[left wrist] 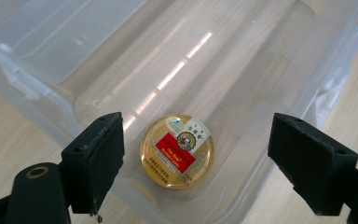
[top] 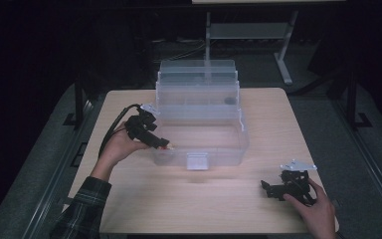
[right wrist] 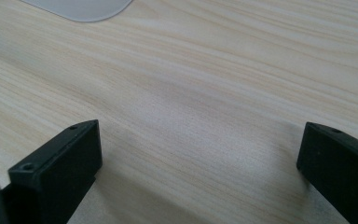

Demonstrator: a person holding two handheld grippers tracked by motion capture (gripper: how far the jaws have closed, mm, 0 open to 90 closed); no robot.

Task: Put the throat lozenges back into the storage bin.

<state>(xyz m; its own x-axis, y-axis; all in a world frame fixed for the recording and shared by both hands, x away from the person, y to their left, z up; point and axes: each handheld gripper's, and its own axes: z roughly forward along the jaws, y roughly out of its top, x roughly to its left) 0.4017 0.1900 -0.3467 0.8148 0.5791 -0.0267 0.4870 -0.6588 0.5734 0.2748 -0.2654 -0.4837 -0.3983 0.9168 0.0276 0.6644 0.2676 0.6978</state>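
A clear plastic box (top: 199,119) with its tiered lid swung back stands at the middle of the wooden table. A small round gold tin (left wrist: 177,150) with a red and white label lies flat on the box floor near a corner (top: 168,147). My left gripper (top: 165,144) hangs over the box's left front corner, open, with the tin below and between its jaws and not touched by them (left wrist: 193,161). My right gripper (top: 268,187) rests low over bare table at the front right, open and holding nothing (right wrist: 200,158).
The box's front latch (top: 197,161) juts toward the person. The table edge (top: 199,232) runs close to the right hand. A metal stand (top: 278,45) is behind the table in the dark. A clear plastic corner (right wrist: 81,9) shows at the top of the right gripper view.
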